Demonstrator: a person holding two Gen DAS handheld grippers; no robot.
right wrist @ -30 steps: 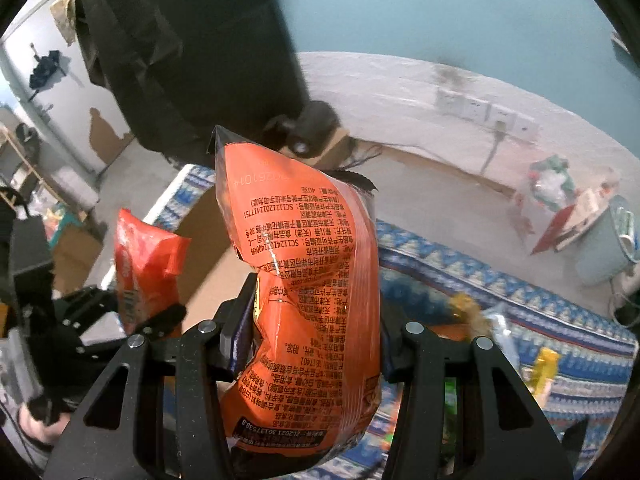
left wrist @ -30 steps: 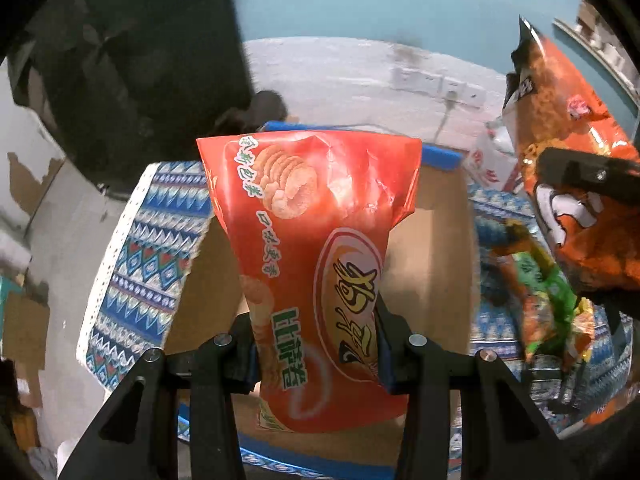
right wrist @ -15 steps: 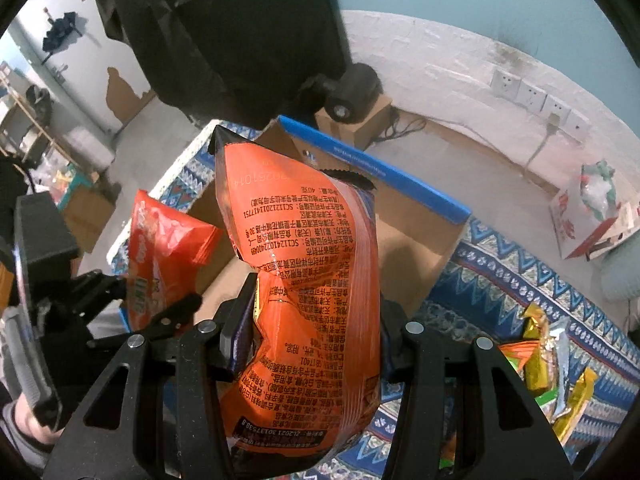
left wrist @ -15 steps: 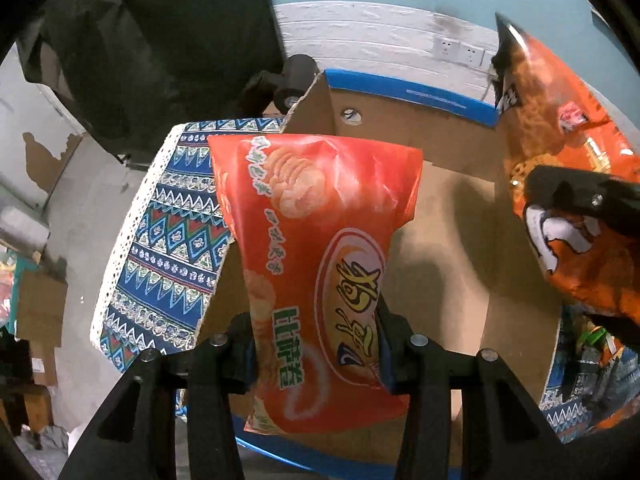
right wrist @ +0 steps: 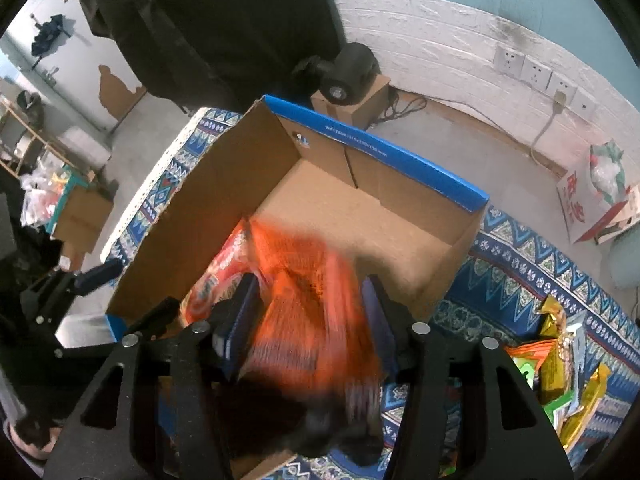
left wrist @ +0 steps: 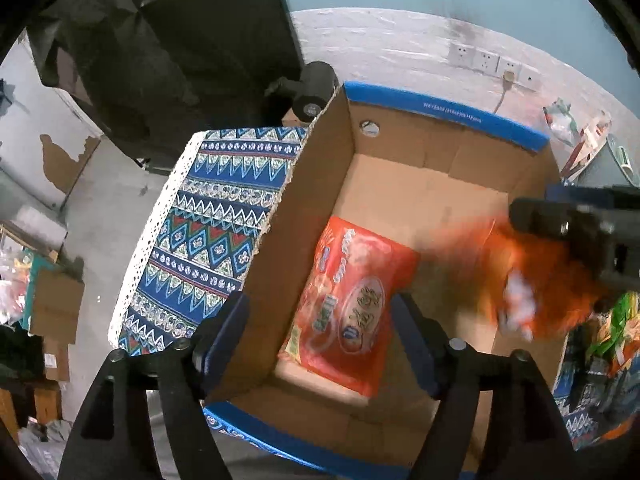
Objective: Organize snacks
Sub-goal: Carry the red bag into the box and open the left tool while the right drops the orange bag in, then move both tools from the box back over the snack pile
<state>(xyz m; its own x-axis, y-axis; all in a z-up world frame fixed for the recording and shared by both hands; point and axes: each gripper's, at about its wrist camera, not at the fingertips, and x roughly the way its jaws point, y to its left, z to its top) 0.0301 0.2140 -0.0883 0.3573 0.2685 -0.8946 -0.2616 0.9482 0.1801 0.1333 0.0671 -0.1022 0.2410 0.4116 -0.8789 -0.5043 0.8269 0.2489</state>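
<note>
Snacks are being dropped into the box: the left gripper is pointed steeply down, jaws just opened, red bag lying free inside; beside it, the right gripper – also tilted down, jaws just widening – is seen around a blurred orange bag.

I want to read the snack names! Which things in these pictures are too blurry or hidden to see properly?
- Orange bag: smeared by motion blur in both wrist views, so its print is unreadable.
- Red bag: clear in the left view; in the right view the orange bag covers most of it.
- Snack pile: cut off by the picture edge in the right view.
- Cardboard box: near wall hidden behind the left gripper.
</note>
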